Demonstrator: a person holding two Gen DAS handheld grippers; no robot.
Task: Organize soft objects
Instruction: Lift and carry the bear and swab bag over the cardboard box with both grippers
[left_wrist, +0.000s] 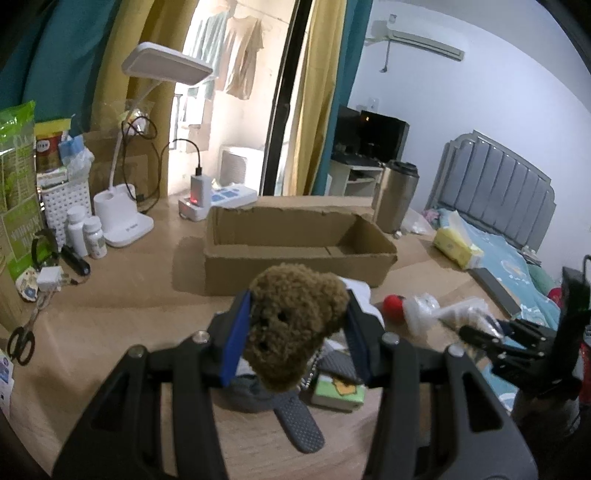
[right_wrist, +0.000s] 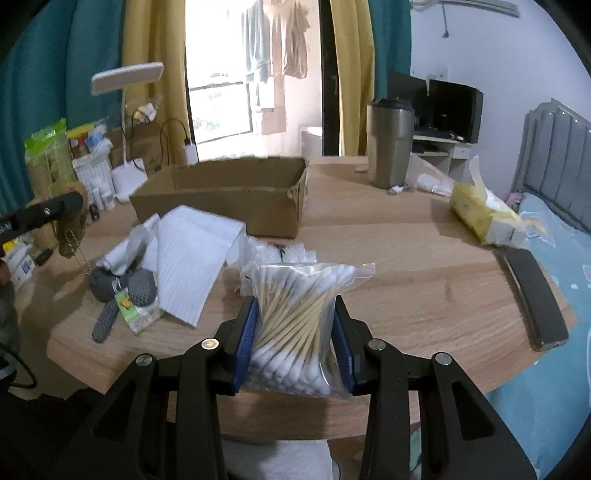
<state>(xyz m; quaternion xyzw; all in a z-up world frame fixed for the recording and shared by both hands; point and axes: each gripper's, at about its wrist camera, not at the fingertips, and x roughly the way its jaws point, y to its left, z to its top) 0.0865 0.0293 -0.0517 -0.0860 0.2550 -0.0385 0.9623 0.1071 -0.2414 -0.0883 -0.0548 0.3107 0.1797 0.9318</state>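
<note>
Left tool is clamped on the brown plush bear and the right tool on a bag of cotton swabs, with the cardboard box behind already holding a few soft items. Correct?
Not quite: the cardboard box is empty, as the left wrist view shows. The left tool does grip the brown plush bear, and the right tool the bag of cotton swabs.

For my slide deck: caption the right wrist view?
Right gripper holds a bag of cotton swabs before the open cardboard box.

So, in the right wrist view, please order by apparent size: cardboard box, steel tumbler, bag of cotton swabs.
1. Cardboard box, clearly largest.
2. Bag of cotton swabs.
3. Steel tumbler.
The bag sits nearest the camera, so its rank over the tumbler is unsure.
</note>
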